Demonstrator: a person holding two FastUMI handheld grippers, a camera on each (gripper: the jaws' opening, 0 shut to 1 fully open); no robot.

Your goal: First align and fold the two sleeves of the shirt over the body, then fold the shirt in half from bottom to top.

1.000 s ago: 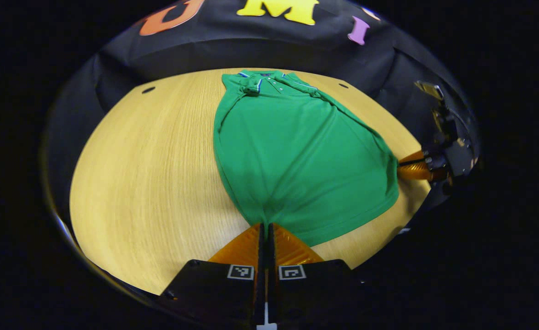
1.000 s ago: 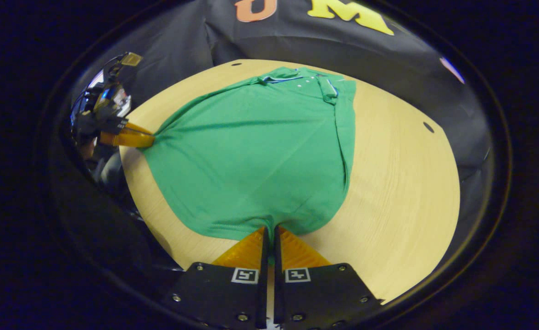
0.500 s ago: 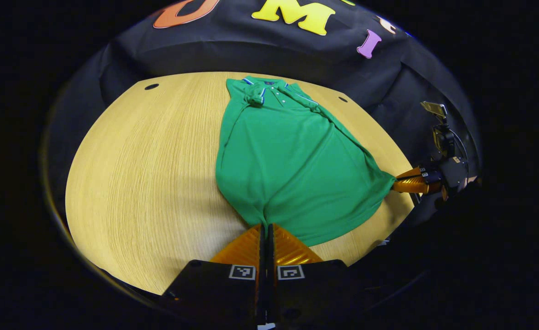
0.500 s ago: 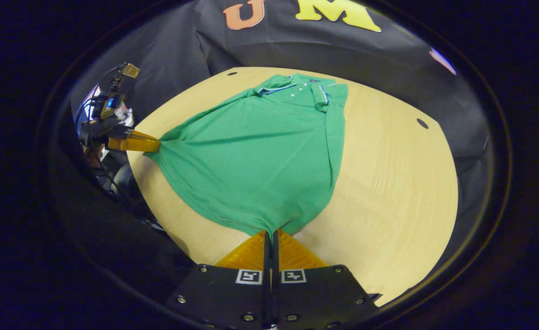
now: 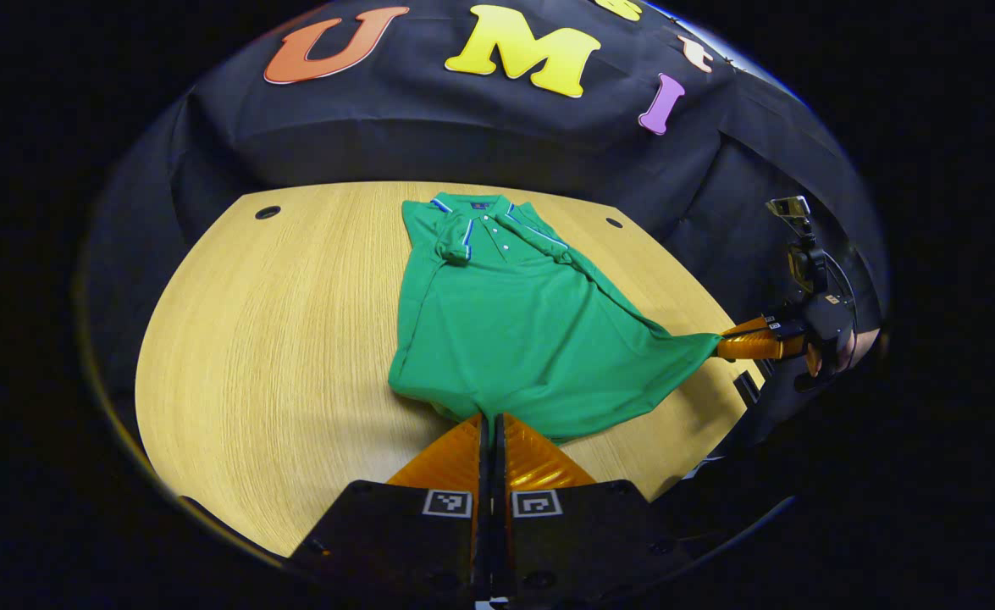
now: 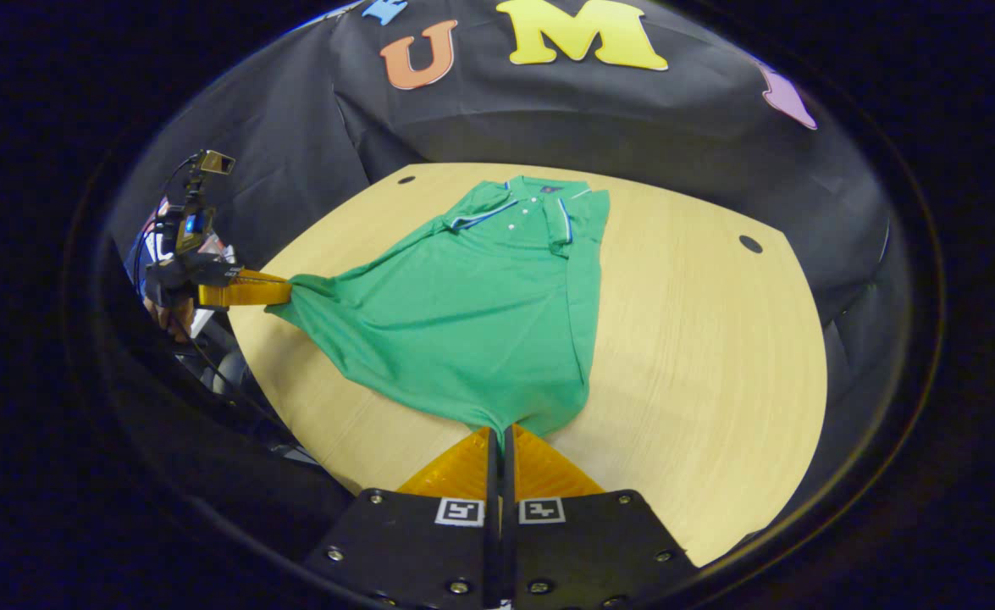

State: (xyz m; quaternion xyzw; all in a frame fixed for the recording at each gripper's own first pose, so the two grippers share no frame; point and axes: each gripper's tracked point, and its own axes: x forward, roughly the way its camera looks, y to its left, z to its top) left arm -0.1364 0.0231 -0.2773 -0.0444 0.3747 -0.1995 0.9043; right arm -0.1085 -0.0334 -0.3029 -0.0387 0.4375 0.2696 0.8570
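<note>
Green knit fabric, the hem of a short-sleeved polo shirt [image 5: 514, 330], is pinched at its two bottom corners by the two hand-held grippers. In the left gripper view the left gripper [image 5: 490, 421] has its fingers pressed together with the shirt's hem caught between them, the cloth bunching into a small fold just beside the tips. In the right gripper view the right gripper [image 6: 501, 432] is likewise closed tight on the other bottom corner, the fabric drawn to a point where it enters the fingers. Each gripper also appears farther off in the other's view, at the tabletop's side edge, with the corner it holds pulled taut toward it; part of a hand seems to show behind the distant gripper, though it is too small to be sure.

The shirt lies on a light wooden tabletop [image 5: 277, 339], collar toward the far edge near the black cloth wall, both sleeves folded in over the body so the outline is a narrow panel. The lower part is lifted and stretched between the grippers, while the collar end rests flat.

Bare wood lies open on either side of the shirt, wide toward the tabletop's outer edges. Two small dark round holes [image 6: 750, 244] sit near the far corners, well apart from the cloth.
</note>
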